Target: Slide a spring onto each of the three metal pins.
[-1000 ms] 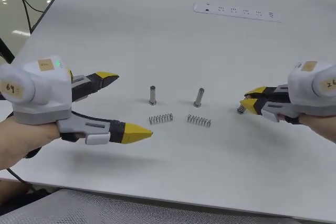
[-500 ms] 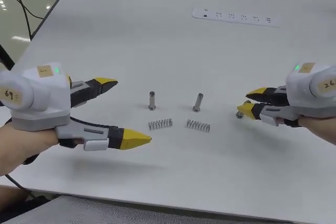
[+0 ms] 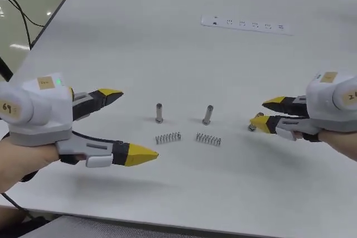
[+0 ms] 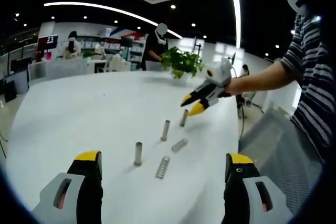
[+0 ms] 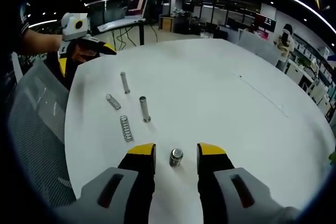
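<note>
Right gripper view puts the nearest pin upright on the worktop, between the tips of the right hand-held gripper. The jaws are apart and flank the pin on either side, and no contact with it can be made out. Its shaft looks short and dark below a bright cap. With only two loose springs in sight for three pins, it probably wears its spring already, though the coils are too small to confirm.

Next out along the same line lies the nearer spring, flat on the worktop with its long axis running roughly along the row of pins. It lies just beside the middle pin, which stands upright and bare. Beyond that the farther spring lies the same way, close to the last pin, also upright and bare.

In the head view each spring lies on the person's side of its pin. The left hand-held gripper hovers with jaws wide apart and nothing between them, its tips aimed toward the farther spring. So the left is the nearer hand for that spring, and the right for the one by the middle pin. Either spring would have to be lifted and turned upright to slide onto its pin.
</note>
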